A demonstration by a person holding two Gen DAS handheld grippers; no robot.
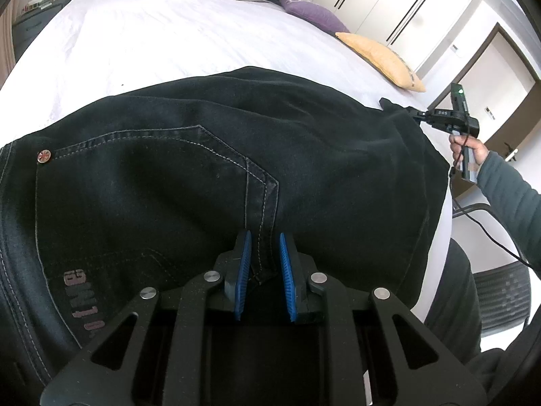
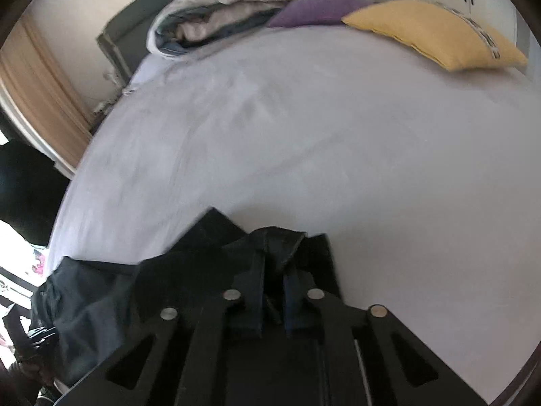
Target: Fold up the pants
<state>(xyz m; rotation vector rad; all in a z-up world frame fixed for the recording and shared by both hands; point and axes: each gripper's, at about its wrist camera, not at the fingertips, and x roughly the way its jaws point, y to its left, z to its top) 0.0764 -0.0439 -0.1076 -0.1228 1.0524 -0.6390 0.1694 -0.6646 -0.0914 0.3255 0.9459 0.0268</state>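
Item: dark pants, spread on bed ahead of both tongs. Left tongs clamped on seat seam; right tongs clamped on hem. Fold barely begun, most remaining.

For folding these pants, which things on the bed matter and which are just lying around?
In use: pants; left tongs and right tongs, both shut on the denim.
Lying about: yellow cushion, purple cushion, bedding pile.
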